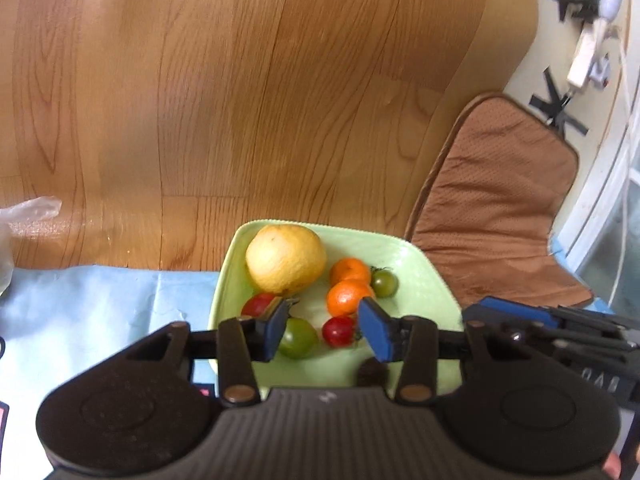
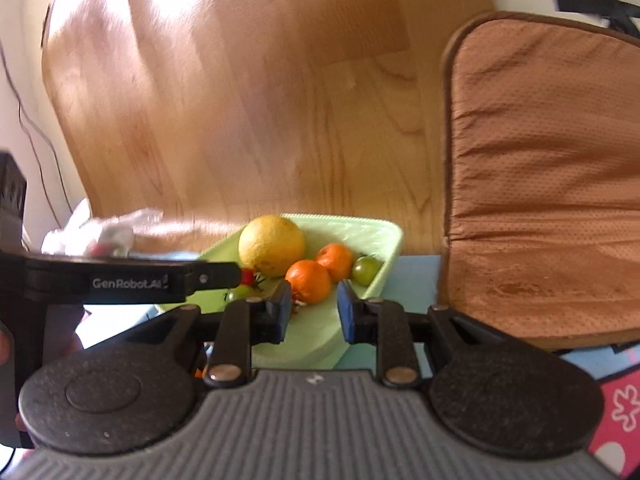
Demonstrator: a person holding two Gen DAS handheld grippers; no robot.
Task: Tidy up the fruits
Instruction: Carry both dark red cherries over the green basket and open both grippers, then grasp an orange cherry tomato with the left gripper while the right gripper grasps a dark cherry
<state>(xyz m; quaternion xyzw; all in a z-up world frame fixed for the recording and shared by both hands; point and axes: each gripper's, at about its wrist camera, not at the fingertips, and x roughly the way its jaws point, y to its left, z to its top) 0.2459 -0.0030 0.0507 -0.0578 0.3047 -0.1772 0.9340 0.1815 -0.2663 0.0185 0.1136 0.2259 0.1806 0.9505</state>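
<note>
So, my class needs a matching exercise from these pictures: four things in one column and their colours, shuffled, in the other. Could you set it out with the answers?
Things
1. big round citrus fruit
2. plate
3. seat cushion
4. cloth beside the plate

Colours
A. brown
B. light blue
C. yellow
D. pale green

Pairs: 1-C, 2-D, 3-A, 4-B

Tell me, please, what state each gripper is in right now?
Left gripper: open, holding nothing.
Right gripper: narrowly open, holding nothing.
</note>
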